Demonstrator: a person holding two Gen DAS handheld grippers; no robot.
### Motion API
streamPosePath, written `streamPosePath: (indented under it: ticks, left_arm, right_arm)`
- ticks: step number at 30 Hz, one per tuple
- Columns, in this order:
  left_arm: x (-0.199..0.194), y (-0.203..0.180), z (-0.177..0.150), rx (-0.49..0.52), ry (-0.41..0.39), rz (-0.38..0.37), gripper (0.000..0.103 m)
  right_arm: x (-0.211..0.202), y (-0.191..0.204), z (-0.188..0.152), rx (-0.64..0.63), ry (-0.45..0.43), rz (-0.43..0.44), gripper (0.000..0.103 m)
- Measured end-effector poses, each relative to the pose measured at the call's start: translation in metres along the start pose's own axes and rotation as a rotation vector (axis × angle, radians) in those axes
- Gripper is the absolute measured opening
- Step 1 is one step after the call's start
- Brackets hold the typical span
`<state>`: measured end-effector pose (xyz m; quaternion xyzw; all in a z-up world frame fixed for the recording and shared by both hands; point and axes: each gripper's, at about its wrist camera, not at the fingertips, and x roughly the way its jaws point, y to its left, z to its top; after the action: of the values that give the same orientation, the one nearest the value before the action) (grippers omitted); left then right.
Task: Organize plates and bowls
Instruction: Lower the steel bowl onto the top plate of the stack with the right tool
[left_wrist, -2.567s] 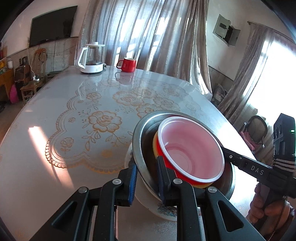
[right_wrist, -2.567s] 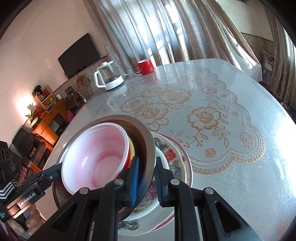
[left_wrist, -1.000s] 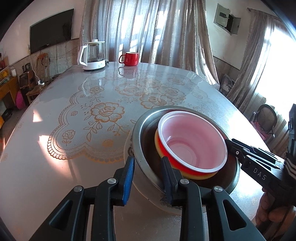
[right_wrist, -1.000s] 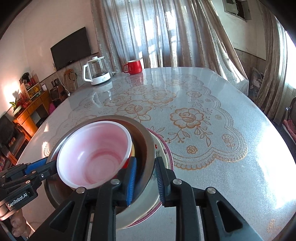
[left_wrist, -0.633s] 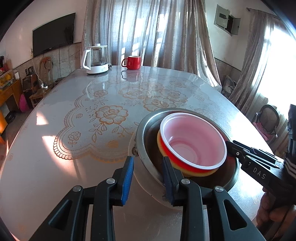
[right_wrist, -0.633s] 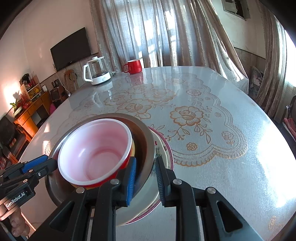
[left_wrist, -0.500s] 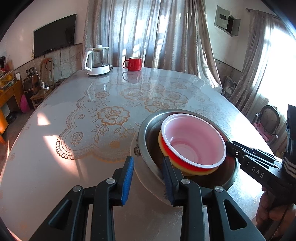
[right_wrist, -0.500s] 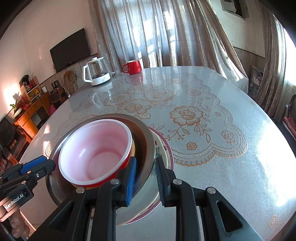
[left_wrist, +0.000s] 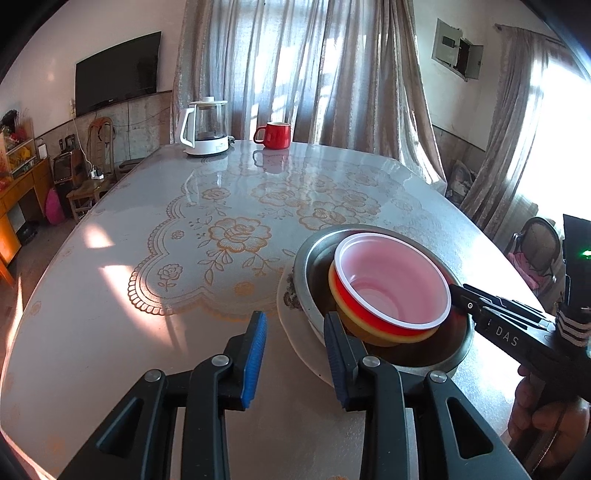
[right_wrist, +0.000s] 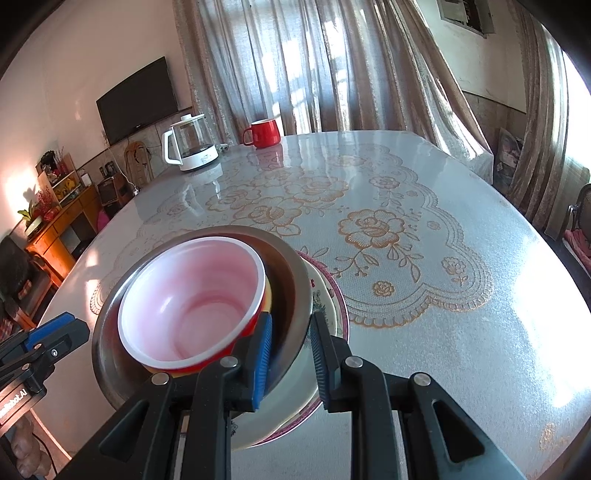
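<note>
A stack stands on the table: a floral plate (left_wrist: 291, 325) (right_wrist: 325, 295) at the bottom, a steel bowl (left_wrist: 314, 251) (right_wrist: 291, 266) on it, then a yellow bowl (left_wrist: 380, 338) and a red bowl with a pale pink inside (left_wrist: 391, 284) (right_wrist: 192, 302). My left gripper (left_wrist: 295, 339) is open just left of the stack; its right finger stands at the steel bowl's rim, touching nothing I can see. My right gripper (right_wrist: 290, 350) has its jaws on either side of the steel bowl's rim with a gap showing.
A glass kettle (left_wrist: 205, 127) (right_wrist: 190, 147) and a red mug (left_wrist: 275, 134) (right_wrist: 262, 133) stand at the far end of the table (left_wrist: 110, 295). Chairs and curtains lie beyond the right edge, wooden furniture to the left.
My left gripper let go of the steel bowl's rim, opened and drew back to the left. The stack came down level onto the table. My right gripper's jaws widened around the rim.
</note>
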<state>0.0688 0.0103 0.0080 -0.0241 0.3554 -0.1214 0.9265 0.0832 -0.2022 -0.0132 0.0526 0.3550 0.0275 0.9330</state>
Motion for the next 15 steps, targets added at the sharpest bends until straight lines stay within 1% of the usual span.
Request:
streamPosePath:
  ticks: [13, 15]
  left_arm:
    - [-0.004, 0.01, -0.005, -0.023, -0.001, 0.014, 0.033]
    - [-0.004, 0.013, -0.005, -0.028, -0.002, 0.019, 0.033]
  right_arm:
    - [0.001, 0.001, 0.001, -0.002, 0.003, -0.009, 0.021]
    - [0.001, 0.002, 0.0, -0.003, 0.005, -0.005, 0.023]
